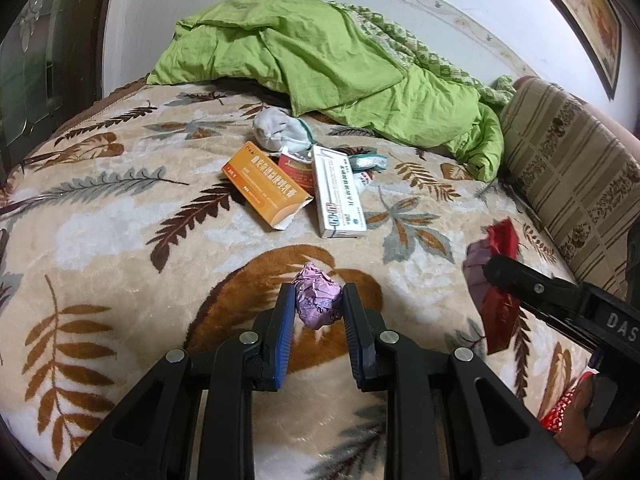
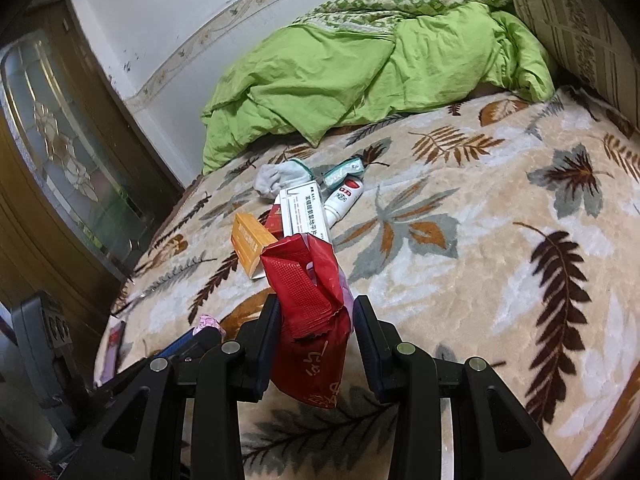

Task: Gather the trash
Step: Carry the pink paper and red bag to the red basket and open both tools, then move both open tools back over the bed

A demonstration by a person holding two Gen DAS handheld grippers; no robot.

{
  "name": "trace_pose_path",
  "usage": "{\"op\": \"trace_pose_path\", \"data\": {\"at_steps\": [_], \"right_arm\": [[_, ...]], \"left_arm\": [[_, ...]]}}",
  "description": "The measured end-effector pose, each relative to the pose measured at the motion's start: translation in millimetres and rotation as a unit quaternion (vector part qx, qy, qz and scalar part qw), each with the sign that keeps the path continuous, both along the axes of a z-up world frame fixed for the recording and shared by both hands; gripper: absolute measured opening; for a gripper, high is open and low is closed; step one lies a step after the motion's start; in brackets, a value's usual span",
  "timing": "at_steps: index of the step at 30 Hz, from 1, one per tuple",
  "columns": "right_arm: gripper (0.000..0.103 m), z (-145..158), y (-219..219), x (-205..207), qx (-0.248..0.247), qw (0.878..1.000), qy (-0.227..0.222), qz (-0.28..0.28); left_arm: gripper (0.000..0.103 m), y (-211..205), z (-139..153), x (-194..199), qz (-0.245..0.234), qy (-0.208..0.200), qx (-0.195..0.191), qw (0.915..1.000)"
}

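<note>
My left gripper (image 1: 318,300) is shut on a crumpled pink foil wad (image 1: 316,298), held just above the leaf-patterned blanket (image 1: 120,216). My right gripper (image 2: 316,306) is shut on a bunch of red wrappers (image 2: 308,300) with a bit of pale purple plastic behind them. In the left wrist view that gripper (image 1: 494,270) enters from the right with the red wrappers (image 1: 498,308). Farther up the bed lie an orange box (image 1: 266,190), a white box (image 1: 338,196), a red packet (image 1: 294,170), a grey-white sock (image 1: 276,130), a small teal pack (image 1: 370,162) and a white-and-red bottle (image 2: 344,198).
A green quilt (image 1: 320,60) is bunched at the far end of the bed against the wall. A striped cushion (image 1: 560,168) runs along the right side. A wooden door with patterned glass (image 2: 60,152) stands past the left edge of the bed.
</note>
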State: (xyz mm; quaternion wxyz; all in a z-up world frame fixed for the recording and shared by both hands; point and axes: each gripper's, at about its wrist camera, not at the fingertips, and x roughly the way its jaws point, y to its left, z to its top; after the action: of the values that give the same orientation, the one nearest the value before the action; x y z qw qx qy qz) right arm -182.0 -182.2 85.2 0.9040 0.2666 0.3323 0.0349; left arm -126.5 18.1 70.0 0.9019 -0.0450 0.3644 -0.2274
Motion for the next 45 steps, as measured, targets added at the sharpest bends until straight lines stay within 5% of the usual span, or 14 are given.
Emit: {"op": "trace_pose_path", "data": {"at_steps": [8, 14, 19, 28, 32, 36, 40, 45], "right_arm": [[0.039, 22, -40, -67, 0.041, 0.999, -0.01, -0.028], [0.039, 38, -89, -142, 0.046, 0.995, -0.015, -0.09], [0.039, 36, -133, -213, 0.051, 0.985, 0.006, -0.166], [0.04, 23, -182, -314, 0.068, 0.956, 0.037, -0.282], [0.047, 11, -195, -328, 0.07, 0.947, 0.062, -0.308], [0.055, 4, -204, -337, 0.067, 0.942, 0.077, -0.319], [0.059, 6, -205, -333, 0.068, 0.945, 0.07, -0.313], [0.059, 14, -194, -305, 0.052, 0.961, 0.049, -0.266]], "left_arm": [[0.023, -23, 28, -33, -0.073, -0.009, -0.025, 0.997], [0.023, -76, 54, -75, -0.184, -0.006, -0.045, 0.982], [0.023, -134, 68, -115, -0.282, 0.007, -0.054, 0.9578], [0.023, -243, 57, -199, -0.438, 0.056, -0.027, 0.8967], [0.035, -269, 40, -218, -0.458, 0.082, 0.0, 0.885], [0.054, -269, 37, -220, -0.457, 0.091, -0.001, 0.8848], [0.057, -260, 39, -211, -0.444, 0.095, -0.013, 0.8911], [0.061, -228, 48, -185, -0.386, 0.082, -0.027, 0.9186]]}}
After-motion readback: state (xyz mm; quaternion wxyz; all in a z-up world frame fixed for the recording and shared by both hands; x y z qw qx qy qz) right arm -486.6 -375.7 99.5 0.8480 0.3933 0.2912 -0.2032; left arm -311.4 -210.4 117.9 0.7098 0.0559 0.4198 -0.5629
